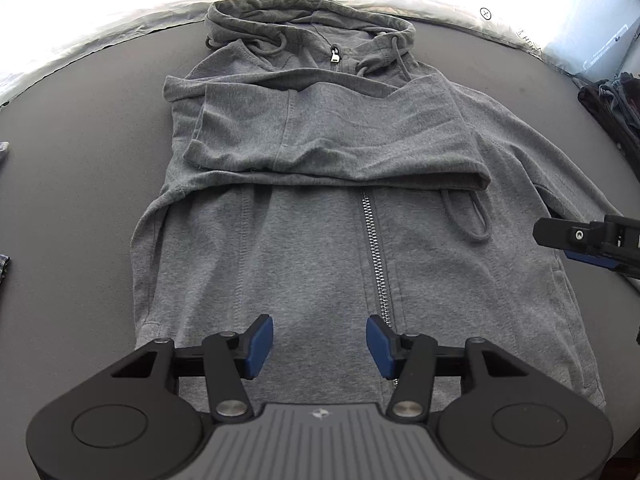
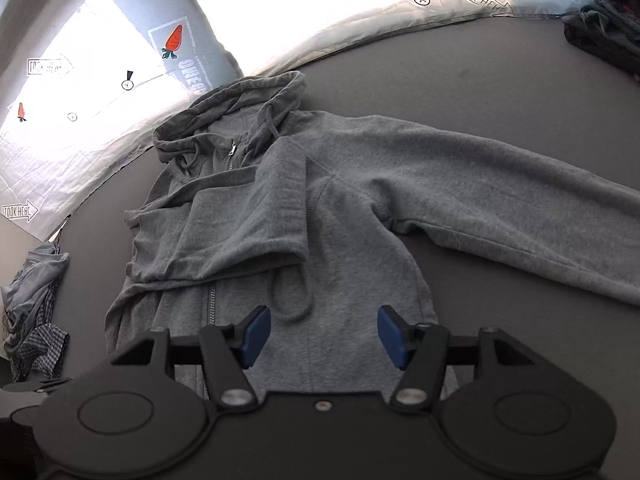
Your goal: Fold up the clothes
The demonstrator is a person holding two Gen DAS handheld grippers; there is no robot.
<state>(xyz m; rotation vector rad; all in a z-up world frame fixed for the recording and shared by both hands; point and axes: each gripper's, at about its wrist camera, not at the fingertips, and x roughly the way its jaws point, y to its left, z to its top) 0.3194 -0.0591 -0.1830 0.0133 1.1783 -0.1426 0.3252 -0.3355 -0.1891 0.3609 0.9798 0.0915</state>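
Observation:
A grey zip hoodie lies front up on the dark table, with its hood at the far end. One sleeve is folded across the chest. In the right wrist view the other sleeve stretches out flat to the right of the hoodie. My left gripper hangs open over the lower front, just left of the zipper, with nothing between its pads. My right gripper is open and empty above the hoodie's lower right side, near a drawstring loop. It also shows at the left wrist view's right edge.
A dark pile of clothes sits at the table's far right corner. Checked and blue garments are heaped at the left edge. A printed pale sheet borders the far side of the table.

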